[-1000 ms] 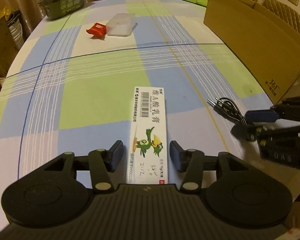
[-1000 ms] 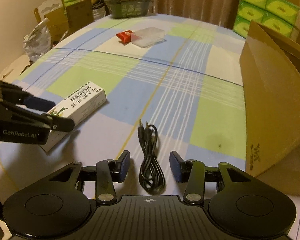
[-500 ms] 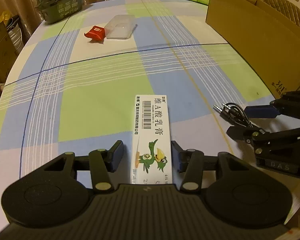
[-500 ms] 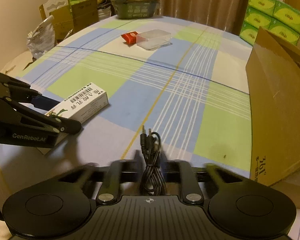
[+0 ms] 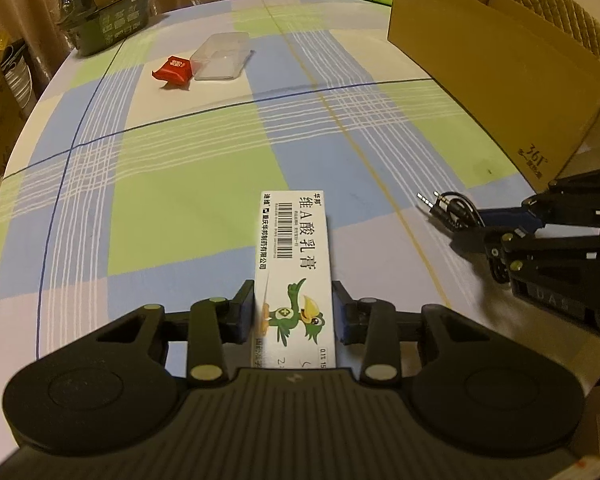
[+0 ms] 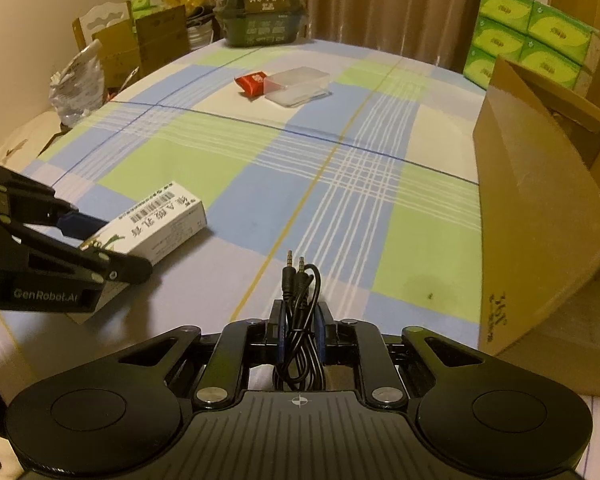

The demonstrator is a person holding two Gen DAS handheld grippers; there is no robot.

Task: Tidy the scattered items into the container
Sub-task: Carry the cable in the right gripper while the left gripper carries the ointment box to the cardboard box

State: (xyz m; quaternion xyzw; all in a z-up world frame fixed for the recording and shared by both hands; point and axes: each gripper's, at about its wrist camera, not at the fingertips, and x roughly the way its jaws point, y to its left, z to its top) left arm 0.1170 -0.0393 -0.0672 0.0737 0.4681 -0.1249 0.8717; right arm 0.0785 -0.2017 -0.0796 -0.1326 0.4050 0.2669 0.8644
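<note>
A long white medicine box (image 5: 296, 264) with a green bird picture sits between the fingers of my left gripper (image 5: 294, 314), which is shut on its near end; the box also shows in the right wrist view (image 6: 160, 226). My right gripper (image 6: 300, 330) is shut on a coiled black audio cable (image 6: 300, 300), its two plugs pointing forward; the cable also shows in the left wrist view (image 5: 452, 210). The open cardboard box (image 5: 496, 68) stands at the right, also in the right wrist view (image 6: 540, 208). A red packet (image 5: 172, 72) and a clear plastic case (image 5: 222, 56) lie far across the table.
The table has a checked blue, green and white cloth (image 5: 188, 184). A dark green box (image 5: 104, 2) stands at the far edge. Stacked green tissue packs (image 6: 532, 36) sit behind the cardboard box. Cartons and a bag (image 6: 76, 84) stand off the table's left side.
My left gripper's fingers have closed onto the medicine box. My right gripper has closed on the audio cable and lifted it slightly.
</note>
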